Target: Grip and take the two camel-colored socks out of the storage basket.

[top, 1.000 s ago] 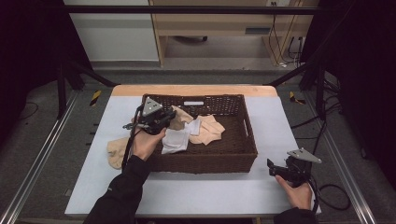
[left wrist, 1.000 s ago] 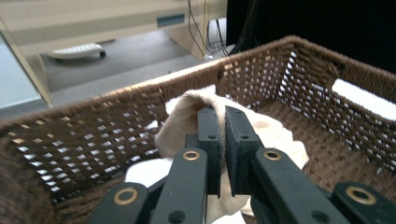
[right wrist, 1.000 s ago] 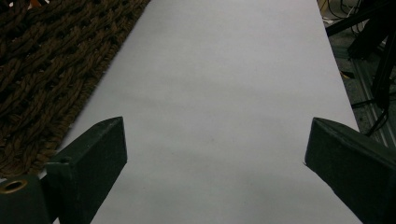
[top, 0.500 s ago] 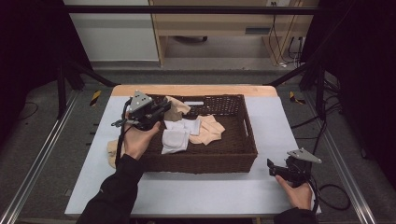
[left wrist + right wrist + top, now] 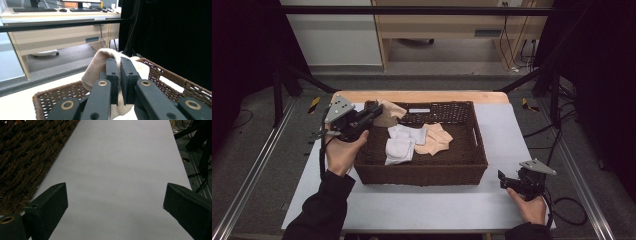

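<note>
Your table carries the brown wicker basket, with white and peach cloths lying inside. Your left forearm reaches up along the basket's left side, and your left gripper is clamped on a beige cloth held over the basket's far-left corner. Your right gripper rests low on the table beside the basket's near-right corner, jaws spread wide and empty.

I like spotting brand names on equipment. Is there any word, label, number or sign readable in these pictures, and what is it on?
None can be read.
White label on the far wall of the wicker basket: too small and blurred to tell if it bears text.
Left gripper, shut on a beige sock: no markings seen.
Right gripper and its grey plate: no markings seen.
Keyboards on the far desk: keys too small.
</note>
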`<state>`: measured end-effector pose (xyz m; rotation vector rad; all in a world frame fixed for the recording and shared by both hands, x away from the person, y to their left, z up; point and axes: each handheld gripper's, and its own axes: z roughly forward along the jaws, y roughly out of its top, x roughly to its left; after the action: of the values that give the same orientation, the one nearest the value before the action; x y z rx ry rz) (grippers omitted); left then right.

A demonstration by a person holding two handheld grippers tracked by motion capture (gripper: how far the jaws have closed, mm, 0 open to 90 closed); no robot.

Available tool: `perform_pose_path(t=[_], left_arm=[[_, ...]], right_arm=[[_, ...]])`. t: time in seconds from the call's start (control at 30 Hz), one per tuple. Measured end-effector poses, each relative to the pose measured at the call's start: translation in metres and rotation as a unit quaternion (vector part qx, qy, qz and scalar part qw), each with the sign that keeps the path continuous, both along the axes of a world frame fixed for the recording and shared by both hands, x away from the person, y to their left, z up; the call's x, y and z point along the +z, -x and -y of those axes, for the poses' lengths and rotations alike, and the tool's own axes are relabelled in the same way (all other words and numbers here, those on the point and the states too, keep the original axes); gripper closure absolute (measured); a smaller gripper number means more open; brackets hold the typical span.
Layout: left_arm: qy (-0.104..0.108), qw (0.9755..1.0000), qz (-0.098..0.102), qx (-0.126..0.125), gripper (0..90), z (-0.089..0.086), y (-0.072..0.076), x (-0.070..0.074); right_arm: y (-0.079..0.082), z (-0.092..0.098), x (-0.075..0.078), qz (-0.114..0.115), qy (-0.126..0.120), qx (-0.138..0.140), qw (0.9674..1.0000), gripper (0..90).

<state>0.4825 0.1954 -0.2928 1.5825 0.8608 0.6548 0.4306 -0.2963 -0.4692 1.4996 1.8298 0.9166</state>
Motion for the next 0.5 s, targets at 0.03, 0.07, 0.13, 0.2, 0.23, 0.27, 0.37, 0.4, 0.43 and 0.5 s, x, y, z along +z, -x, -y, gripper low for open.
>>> perform_pose_path(t=[0.03, 0.07, 0.13, 0.2, 0.23, 0.27, 0.37, 0.4, 0.43, 0.5], left_arm=[[0.002, 1.0, 0.002, 0.003, 85.2, -0.004, 0.002, 0.001], [0.003, 1.0, 0.002, 0.005, 85.2, -0.007, 0.003, 0.002], [0.005, 0.9999, 0.004, 0.01, 85.2, -0.015, 0.006, 0.003], [0.002, 0.9999, 0.004, 0.016, 85.2, -0.021, 0.008, 0.002], [0.003, 0.9997, 0.003, 0.022, 85.2, -0.029, 0.01, 0.0], [0.003, 0.9997, 0.003, 0.022, 85.2, -0.029, 0.01, 0.0], [0.007, 0.9994, 0.0, 0.035, 85.2, -0.047, 0.014, -0.004], [0.01, 0.9991, 0.0, 0.04, 85.2, -0.052, 0.016, -0.005], [0.01, 0.9991, 0.0, 0.04, 85.2, -0.052, 0.016, -0.005], [0.016, 0.9987, 0.0, 0.047, 85.2, -0.061, 0.018, -0.007]], right_arm=[[0.0, 0.0, 0.0, 0.0, 0.0, 0.0, 1.0, 5.9], [0.0, 0.0, 0.0, 0.0, 0.0, 0.0, 1.0, 5.9], [0.0, 0.0, 0.0, 0.001, 0.0, 0.0, 1.0, 5.9], [0.0, 0.0, 0.0, 0.001, -0.001, 0.0, 1.0, 5.9], [0.0, 0.0, 0.0, 0.0, -0.001, 0.0, 1.0, 5.9], [0.0, 0.0, 0.0, 0.0, -0.001, 0.0, 1.0, 5.9], [0.0, 0.0, 0.0, -0.001, -0.001, -0.001, 1.0, 5.9], [0.0, 0.0, 0.0, -0.001, 0.0, -0.001, 1.0, 5.9], [0.0, 0.0, 0.0, -0.001, 0.0, -0.001, 1.0, 6.0], [0.0, 0.0, 0.0, -0.002, 0.0, -0.001, 1.0, 6.0]])
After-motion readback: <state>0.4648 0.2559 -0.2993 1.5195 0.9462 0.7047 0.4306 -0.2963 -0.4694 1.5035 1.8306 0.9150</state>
